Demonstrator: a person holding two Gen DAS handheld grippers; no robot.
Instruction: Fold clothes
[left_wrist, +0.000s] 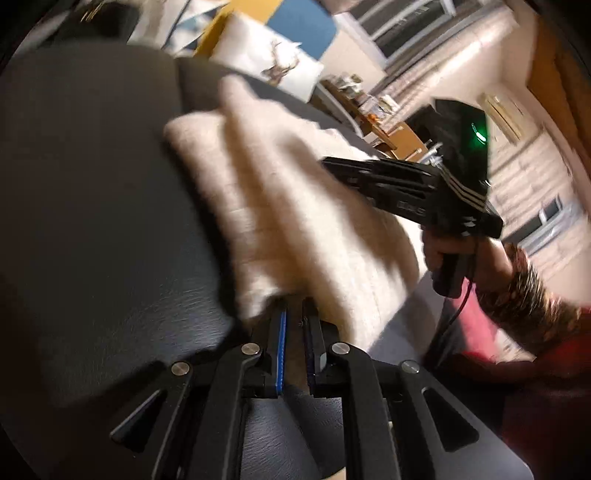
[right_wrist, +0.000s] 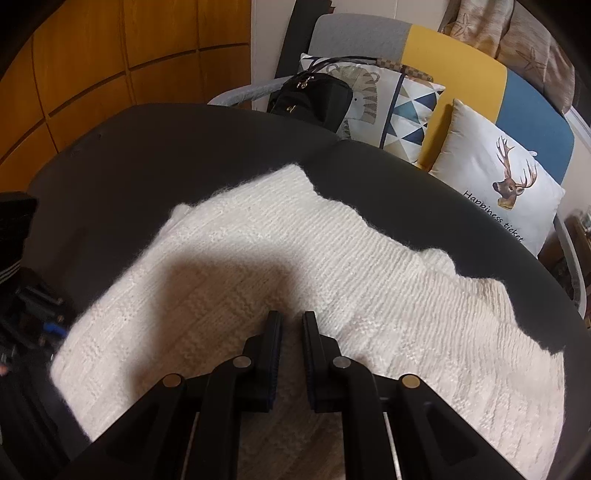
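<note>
White chunky-knit sweater (right_wrist: 295, 258) lies flat on the dark desk (right_wrist: 147, 147), ribbed, fuzzy-edged; left gripper (left_wrist: 295, 314) pinches its near edge, fabric bunched ahead of it; right gripper (right_wrist: 291, 325) nearly closed, tips on the knit, hold unclear; deer cushion (right_wrist: 498, 184) beyond.

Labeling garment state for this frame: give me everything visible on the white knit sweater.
The white knit sweater is a cream, fuzzy, ribbed knit lying mostly flat on the dark padded surface, its far edge uneven, with a shadow on its middle. The left hand-held gripper is shut on a near edge, that part raised. The right hand-held gripper sits shut over the fabric.
</note>
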